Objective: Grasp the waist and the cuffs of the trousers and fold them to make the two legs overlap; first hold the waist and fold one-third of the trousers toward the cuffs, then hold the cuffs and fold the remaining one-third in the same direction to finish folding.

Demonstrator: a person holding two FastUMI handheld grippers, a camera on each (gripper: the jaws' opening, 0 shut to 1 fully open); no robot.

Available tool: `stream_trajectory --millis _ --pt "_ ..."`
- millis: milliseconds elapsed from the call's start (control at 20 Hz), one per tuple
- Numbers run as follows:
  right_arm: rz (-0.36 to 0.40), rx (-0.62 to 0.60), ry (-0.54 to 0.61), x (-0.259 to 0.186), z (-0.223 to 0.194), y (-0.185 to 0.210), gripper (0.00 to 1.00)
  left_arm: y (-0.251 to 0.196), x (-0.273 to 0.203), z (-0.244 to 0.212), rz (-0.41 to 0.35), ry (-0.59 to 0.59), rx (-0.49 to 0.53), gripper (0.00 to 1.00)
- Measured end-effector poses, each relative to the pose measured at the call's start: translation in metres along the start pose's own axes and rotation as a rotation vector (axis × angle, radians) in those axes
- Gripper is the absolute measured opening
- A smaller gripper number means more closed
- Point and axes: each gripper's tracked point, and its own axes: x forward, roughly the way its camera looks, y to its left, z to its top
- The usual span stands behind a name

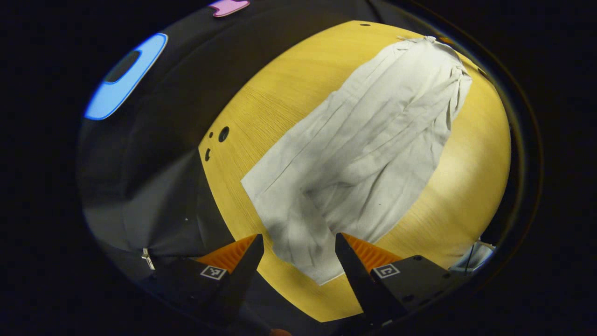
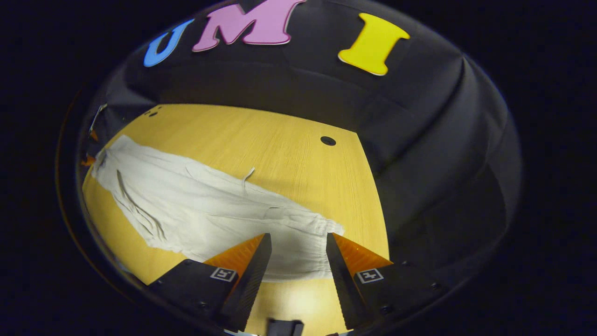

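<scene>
Pale grey-white trousers (image 1: 368, 144) lie spread lengthwise on the yellow wooden table (image 1: 471, 186). In the left gripper view the cuffs (image 1: 298, 242) are nearest, and my left gripper (image 1: 298, 247) hovers open just above them, fingers either side of the cloth, not touching. The gathered waist (image 1: 443, 60) lies at the far end. In the right gripper view the trousers (image 2: 196, 205) stretch away to the left, the elastic waist (image 2: 308, 242) closest. Over that waist my right gripper (image 2: 295, 249) stands open, holding nothing.
The table edge (image 2: 368, 177) meets the black cloth wall on the right in the right gripper view. Small round holes (image 1: 223, 134) mark the tabletop near its rim; another hole (image 2: 328, 140) sits at the far corner. A loose drawstring (image 2: 247, 175) pokes from the trousers.
</scene>
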Motion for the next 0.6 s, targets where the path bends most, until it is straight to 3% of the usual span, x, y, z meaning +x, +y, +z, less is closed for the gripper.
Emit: stream_trajectory --millis 300,500,600 --pt "-0.030 0.380 0.009 -0.016 -0.030 0.011 0.77 0.011 -0.052 0.029 0.132 -0.227 -0.365 0.98" --pt "-0.047 0.588 0.021 -0.021 -0.049 0.015 0.78 0.005 -0.068 0.043 0.126 -0.348 -0.631 0.98" --pt "-0.061 0.662 0.031 -0.020 -0.058 0.016 0.78 -0.006 -0.070 0.053 0.071 -0.398 -0.803 0.98"
